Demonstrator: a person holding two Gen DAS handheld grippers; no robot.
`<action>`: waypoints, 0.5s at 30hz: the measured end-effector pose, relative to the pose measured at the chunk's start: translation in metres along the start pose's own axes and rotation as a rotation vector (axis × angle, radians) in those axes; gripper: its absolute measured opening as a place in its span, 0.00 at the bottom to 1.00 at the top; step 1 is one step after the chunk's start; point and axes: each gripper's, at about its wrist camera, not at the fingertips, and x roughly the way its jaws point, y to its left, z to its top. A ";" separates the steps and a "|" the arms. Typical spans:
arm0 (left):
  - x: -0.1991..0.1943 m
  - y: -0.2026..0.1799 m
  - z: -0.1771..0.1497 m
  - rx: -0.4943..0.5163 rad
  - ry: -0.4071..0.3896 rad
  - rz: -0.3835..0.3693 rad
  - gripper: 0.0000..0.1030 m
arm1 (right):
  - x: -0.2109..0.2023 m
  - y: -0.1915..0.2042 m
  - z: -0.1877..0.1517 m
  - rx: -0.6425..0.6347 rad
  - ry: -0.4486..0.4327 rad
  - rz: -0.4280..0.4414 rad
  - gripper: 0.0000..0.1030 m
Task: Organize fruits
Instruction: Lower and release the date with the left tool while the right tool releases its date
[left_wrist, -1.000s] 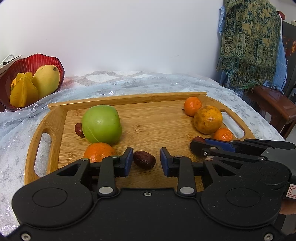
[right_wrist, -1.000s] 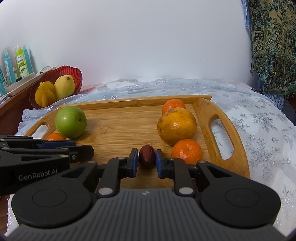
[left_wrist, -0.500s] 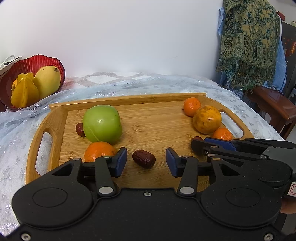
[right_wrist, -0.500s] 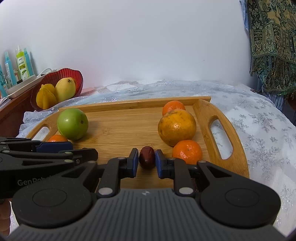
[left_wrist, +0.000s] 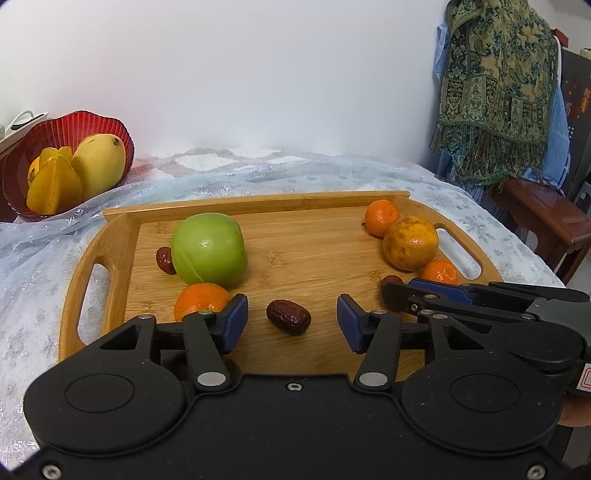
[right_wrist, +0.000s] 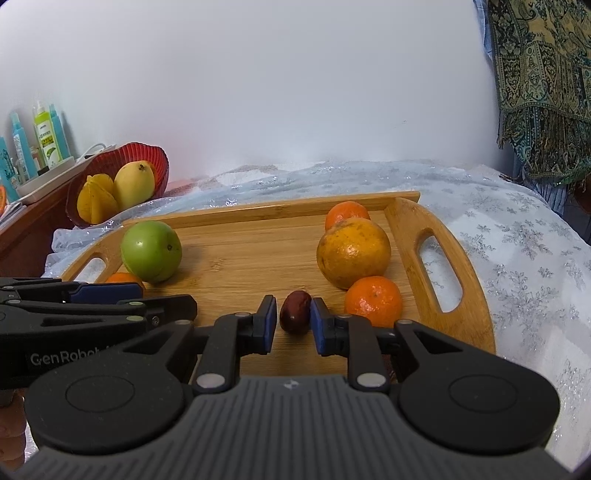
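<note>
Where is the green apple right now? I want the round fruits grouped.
In the left wrist view the green apple sits on the left half of the wooden tray, with a red date on its left and a small orange in front.

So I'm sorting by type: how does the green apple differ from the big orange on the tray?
The green apple is smooth and green; the big orange is yellow-orange with dark blemishes. The apple sits at the tray's left end, with one small tangerine in front of it; the orange sits at the right end between two tangerines. Both are round and of similar size, the largest fruits there.
</note>
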 end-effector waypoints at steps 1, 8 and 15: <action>-0.002 0.000 0.000 -0.001 -0.004 0.000 0.52 | -0.001 0.000 0.000 0.002 -0.003 0.002 0.39; -0.013 -0.001 -0.001 0.000 -0.027 0.002 0.57 | -0.012 0.000 -0.001 -0.003 -0.032 0.003 0.39; -0.025 0.000 -0.002 0.000 -0.048 0.006 0.62 | -0.023 0.002 -0.002 -0.020 -0.063 0.002 0.46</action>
